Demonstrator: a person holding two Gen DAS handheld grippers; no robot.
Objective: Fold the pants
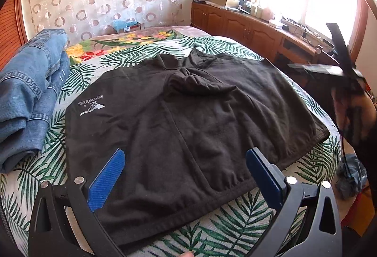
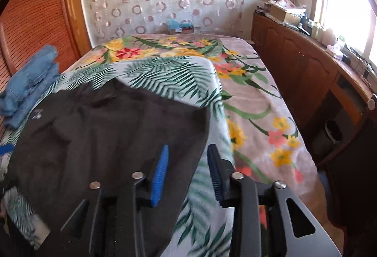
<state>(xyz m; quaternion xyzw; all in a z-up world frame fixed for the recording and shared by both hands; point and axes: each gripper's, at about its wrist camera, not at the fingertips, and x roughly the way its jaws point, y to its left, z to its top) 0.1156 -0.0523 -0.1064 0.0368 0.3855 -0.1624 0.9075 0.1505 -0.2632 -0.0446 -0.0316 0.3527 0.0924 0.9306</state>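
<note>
The black pants [image 1: 188, 111] lie folded flat on the palm-leaf sheet [image 1: 235, 217], with a white logo [image 1: 92, 106] near their left edge. My left gripper [image 1: 186, 155] stands wide open over the pants' near hem, one blue pad on each side and nothing pinched. In the right wrist view the pants [image 2: 106, 127] fill the lower left. My right gripper [image 2: 188, 148] hovers above their right edge, jaws partly apart, with no cloth between the pads. The right gripper [image 1: 346, 73] shows only as a dark blur at the right of the left wrist view.
A heap of blue jeans [image 1: 30, 97] lies on the bed left of the pants. A floral blanket [image 2: 259, 115] covers the far and right part of the bed. A wooden cabinet [image 2: 306, 64] with clutter runs under the window at right; a louvred wooden door [image 2: 35, 21] stands at left.
</note>
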